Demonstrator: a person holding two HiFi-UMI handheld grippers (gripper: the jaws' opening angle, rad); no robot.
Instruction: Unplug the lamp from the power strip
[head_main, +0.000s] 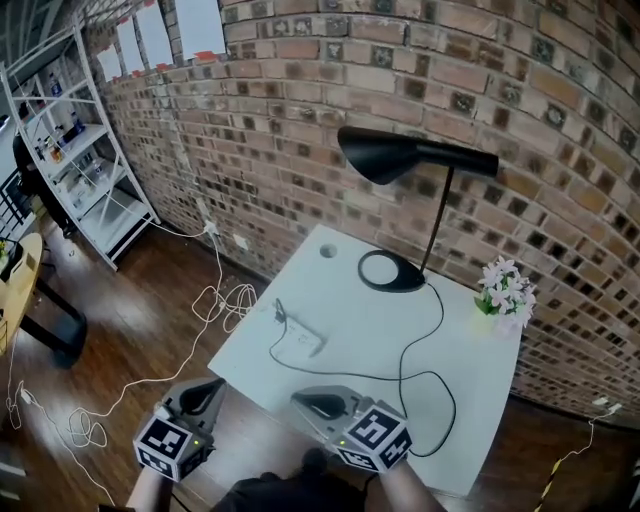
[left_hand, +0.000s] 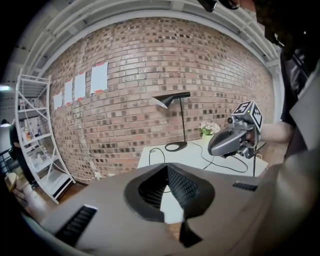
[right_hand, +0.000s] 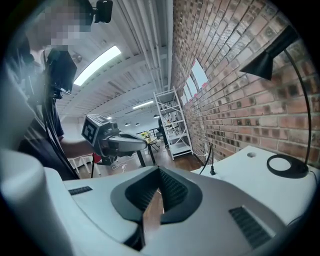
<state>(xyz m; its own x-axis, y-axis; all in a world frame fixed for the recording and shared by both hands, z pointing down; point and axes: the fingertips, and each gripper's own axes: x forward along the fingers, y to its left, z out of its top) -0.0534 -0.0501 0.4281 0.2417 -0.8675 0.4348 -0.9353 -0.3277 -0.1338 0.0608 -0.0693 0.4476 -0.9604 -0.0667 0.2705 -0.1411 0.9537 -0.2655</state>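
A black lamp (head_main: 390, 155) stands at the far side of the white table (head_main: 480, 400), its round base (head_main: 391, 271) near the brick wall. Its black cord (head_main: 405, 375) loops over the tabletop to a white power strip (head_main: 304, 342), with the plug (head_main: 280, 312) at the strip's far end. My left gripper (head_main: 213, 387) is off the table's near left corner, shut and holding nothing. My right gripper (head_main: 307, 401) hovers over the table's near edge, also shut and empty, short of the strip. In the right gripper view, the plug (right_hand: 212, 171) stands upright ahead.
A small pot of pale flowers (head_main: 505, 292) sits at the table's right edge. White cables (head_main: 215, 300) trail over the wooden floor to a wall socket (head_main: 212, 228). A white metal shelf (head_main: 80, 150) stands at the left wall, and a yellow table (head_main: 15, 290) is at the far left.
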